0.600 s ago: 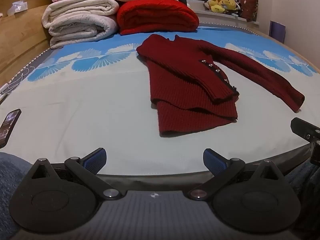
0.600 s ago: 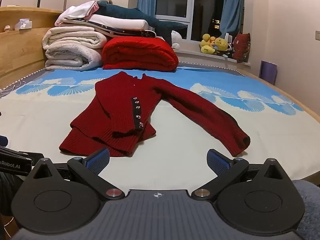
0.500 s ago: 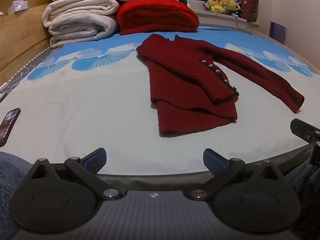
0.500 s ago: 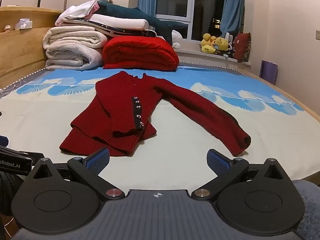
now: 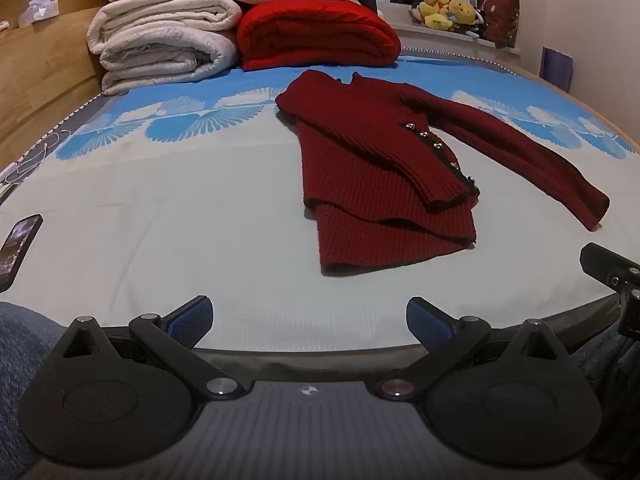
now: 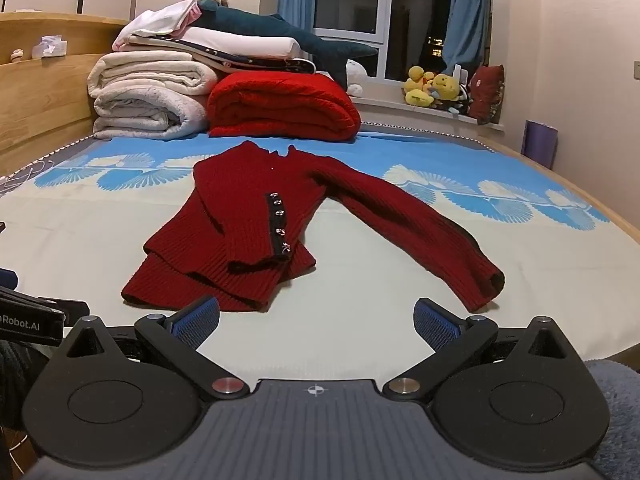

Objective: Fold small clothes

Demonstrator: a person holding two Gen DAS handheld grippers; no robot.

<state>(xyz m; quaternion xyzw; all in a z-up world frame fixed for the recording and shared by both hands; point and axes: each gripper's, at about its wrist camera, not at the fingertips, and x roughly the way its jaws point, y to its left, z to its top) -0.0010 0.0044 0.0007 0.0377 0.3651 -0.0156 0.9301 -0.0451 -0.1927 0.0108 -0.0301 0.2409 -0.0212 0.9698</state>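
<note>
A dark red knitted cardigan (image 5: pixel 380 176) (image 6: pixel 248 224) lies flat on the bed. One sleeve is folded across its front, with a row of metal buttons on the cuff; the other sleeve (image 6: pixel 420 224) stretches out to the right. My left gripper (image 5: pixel 310 318) hovers open at the bed's near edge, short of the cardigan's hem, nothing between its blue pads. My right gripper (image 6: pixel 316 318) is also open and empty, just in front of the hem and the outstretched cuff. Part of the right gripper (image 5: pixel 612 272) shows at the right edge of the left wrist view.
Folded white blankets (image 6: pixel 148 96) and a bright red folded blanket (image 6: pixel 280 104) are stacked at the head of the bed. A phone (image 5: pixel 18 244) lies near the left edge. Plush toys (image 6: pixel 432 88) sit on the windowsill. A wooden frame (image 5: pixel 44 92) borders the bed.
</note>
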